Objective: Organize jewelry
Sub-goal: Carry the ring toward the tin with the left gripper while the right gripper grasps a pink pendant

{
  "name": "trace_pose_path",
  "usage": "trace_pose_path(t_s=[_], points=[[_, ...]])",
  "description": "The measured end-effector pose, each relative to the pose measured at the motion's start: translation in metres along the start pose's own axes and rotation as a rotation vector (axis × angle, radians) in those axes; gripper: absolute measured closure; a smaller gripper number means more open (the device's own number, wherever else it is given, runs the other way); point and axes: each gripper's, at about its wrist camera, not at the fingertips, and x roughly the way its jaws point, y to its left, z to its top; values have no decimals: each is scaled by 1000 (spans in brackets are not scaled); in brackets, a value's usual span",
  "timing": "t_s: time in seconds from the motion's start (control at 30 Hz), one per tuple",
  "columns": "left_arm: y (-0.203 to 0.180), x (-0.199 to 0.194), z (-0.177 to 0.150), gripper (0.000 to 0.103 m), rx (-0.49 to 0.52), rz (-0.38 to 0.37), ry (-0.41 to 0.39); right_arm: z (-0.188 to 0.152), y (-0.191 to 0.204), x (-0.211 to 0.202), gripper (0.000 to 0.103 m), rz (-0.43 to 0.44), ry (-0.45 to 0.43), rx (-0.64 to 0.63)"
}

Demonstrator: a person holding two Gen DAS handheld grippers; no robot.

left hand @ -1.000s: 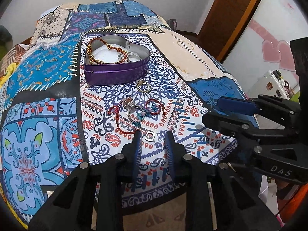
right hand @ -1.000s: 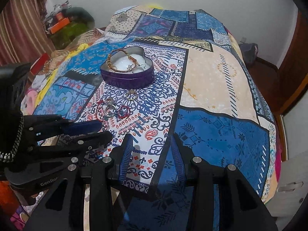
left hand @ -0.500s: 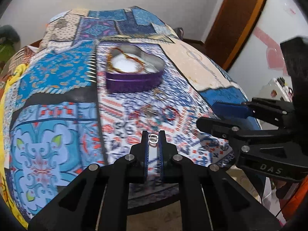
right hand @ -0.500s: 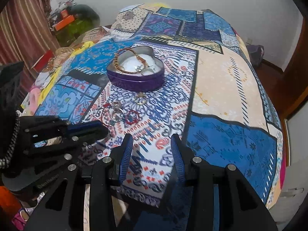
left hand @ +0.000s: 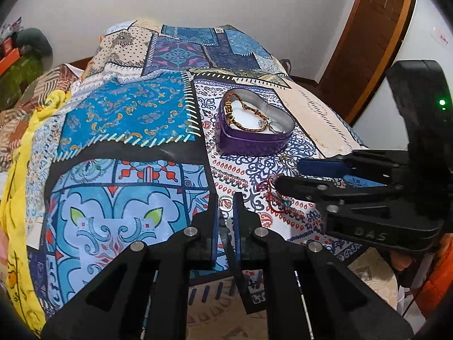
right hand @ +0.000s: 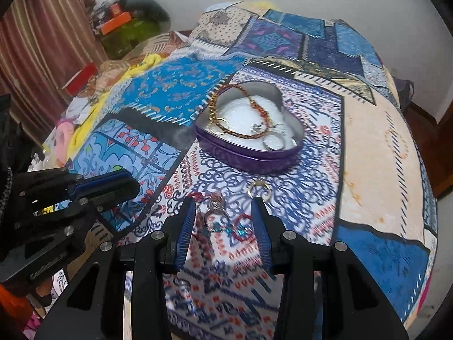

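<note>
Left gripper pinches the silver ring for transfer to the heart-shaped tin.
My right gripper, jaws closing but apart, frames the tangled jewelry as next pick.

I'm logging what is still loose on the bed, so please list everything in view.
Heart-shaped tin: one, purple, open, on the patchwork bedspread.
Braided bracelet: one, gold and red, inside the tin.
Rings in tin: at least two, silver and gold.
Gold ring: one, on the spread just in front of the tin.
Tangled jewelry: red, teal, silver; count unclear; between the right jaws, untouched.
Small silver ring: one, pinched in the left jaws.
Door: one, brown wood, far right.
Left gripper: black, blue pads, shut on the ring.
Right gripper: black, jaws apart, just been narrowing.
</note>
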Motion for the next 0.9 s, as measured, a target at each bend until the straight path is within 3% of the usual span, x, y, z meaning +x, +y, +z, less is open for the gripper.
trace_pose_path(t_s=[0.13,0.17,0.9], points=[[-2,4,-1,95,11,-8,3,1,4,7,91,-14,23,-30],[-3,4,-2,95,11,-9,2,1,5,8,92,-21,25,-33],[-16,-21,49,95,38,-19,-126,21,-20,-66,93,-45,-200,62]])
